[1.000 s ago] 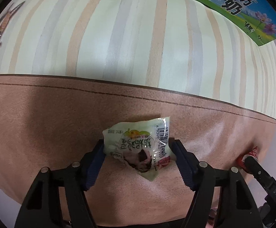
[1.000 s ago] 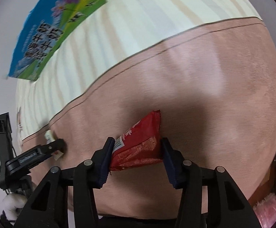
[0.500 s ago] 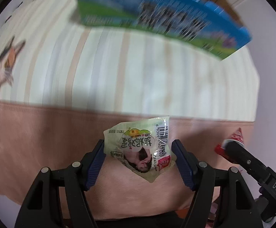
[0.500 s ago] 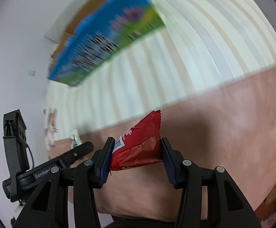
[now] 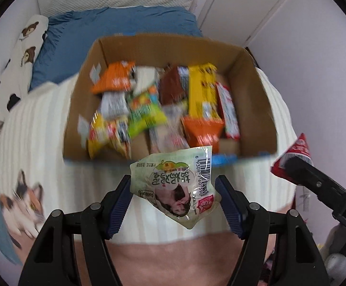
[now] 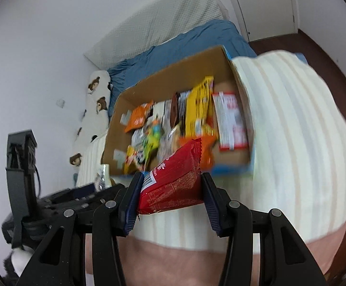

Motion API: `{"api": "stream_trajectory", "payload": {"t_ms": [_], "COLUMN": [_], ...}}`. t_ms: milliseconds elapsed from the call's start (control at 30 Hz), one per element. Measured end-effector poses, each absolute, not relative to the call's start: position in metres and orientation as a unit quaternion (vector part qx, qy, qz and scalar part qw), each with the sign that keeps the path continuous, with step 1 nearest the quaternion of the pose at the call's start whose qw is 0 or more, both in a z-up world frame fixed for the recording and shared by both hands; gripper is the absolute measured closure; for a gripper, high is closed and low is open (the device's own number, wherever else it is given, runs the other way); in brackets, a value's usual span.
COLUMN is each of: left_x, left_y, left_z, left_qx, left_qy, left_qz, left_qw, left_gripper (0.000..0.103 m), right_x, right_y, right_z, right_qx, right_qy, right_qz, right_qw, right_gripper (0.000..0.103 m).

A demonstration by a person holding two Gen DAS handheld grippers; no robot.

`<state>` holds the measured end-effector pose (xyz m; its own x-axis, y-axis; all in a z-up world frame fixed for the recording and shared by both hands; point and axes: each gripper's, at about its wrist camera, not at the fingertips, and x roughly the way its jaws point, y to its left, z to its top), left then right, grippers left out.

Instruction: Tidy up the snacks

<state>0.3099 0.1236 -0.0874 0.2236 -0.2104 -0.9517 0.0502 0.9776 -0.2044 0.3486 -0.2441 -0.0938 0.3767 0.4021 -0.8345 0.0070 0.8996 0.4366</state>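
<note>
A pale green snack packet [image 5: 176,188] is sitting pinched between the fingers of the left gripper [image 5: 175,202], hanging above the striped blanket [image 5: 41,128] just short of the cardboard box [image 5: 251,90]. The right gripper [image 6: 170,197] is clamping a red snack packet [image 6: 173,183] near the box's front edge. Inside the box, assorted snack packs [image 5: 158,104] are lying jumbled, blurred.

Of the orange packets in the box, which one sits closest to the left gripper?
The orange packet at the cardboard box's near edge, just beyond the left gripper's pale green snack pouch. The other orange packet lies in the far-left corner.
</note>
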Motion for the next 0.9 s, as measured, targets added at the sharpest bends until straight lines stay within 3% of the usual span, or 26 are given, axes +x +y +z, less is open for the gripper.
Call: {"api": "stream_trajectory", "payload": {"t_ms": [400, 433, 533, 600, 667, 700, 733, 900], "left_x": [0.401, 0.402, 0.402, 0.401, 0.399, 0.398, 0.398, 0.392], "left_y": [0.129, 0.128, 0.129, 0.132, 0.133, 0.134, 0.135, 0.14], "left_z": [-0.141, -0.144, -0.158, -0.165, -0.164, -0.163, -0.162, -0.15], "left_qx": [-0.055, -0.052, -0.059, -0.069, -0.059, -0.057, -0.055, -0.056], "left_qy": [0.7, 0.705, 0.727, 0.731, 0.725, 0.724, 0.721, 0.706], "left_qz": [-0.054, -0.053, -0.049, -0.049, -0.044, -0.042, -0.043, -0.031], "left_qw": [0.71, 0.705, 0.682, 0.677, 0.685, 0.687, 0.689, 0.706], "left_gripper": [0.033, 0.033, 0.033, 0.033, 0.024, 0.012, 0.01, 0.009], "right_x": [0.438, 0.44, 0.445, 0.443, 0.443, 0.442, 0.441, 0.439], "right_y": [-0.232, -0.232, -0.233, -0.232, -0.231, -0.231, -0.231, -0.228], "right_z": [-0.156, -0.161, -0.172, -0.17, -0.167, -0.166, -0.165, -0.162], "right_qx": [0.112, 0.111, 0.119, 0.094, 0.083, 0.083, 0.077, 0.055], "right_qy": [0.654, 0.664, 0.683, 0.677, 0.677, 0.677, 0.678, 0.679], "right_qz": [0.1, 0.096, 0.084, 0.076, 0.07, 0.069, 0.065, 0.049], "right_qw": [0.741, 0.734, 0.716, 0.726, 0.728, 0.728, 0.728, 0.73], "right_gripper": [0.051, 0.049, 0.021, 0.018, 0.006, 0.006, 0.006, 0.004]}}
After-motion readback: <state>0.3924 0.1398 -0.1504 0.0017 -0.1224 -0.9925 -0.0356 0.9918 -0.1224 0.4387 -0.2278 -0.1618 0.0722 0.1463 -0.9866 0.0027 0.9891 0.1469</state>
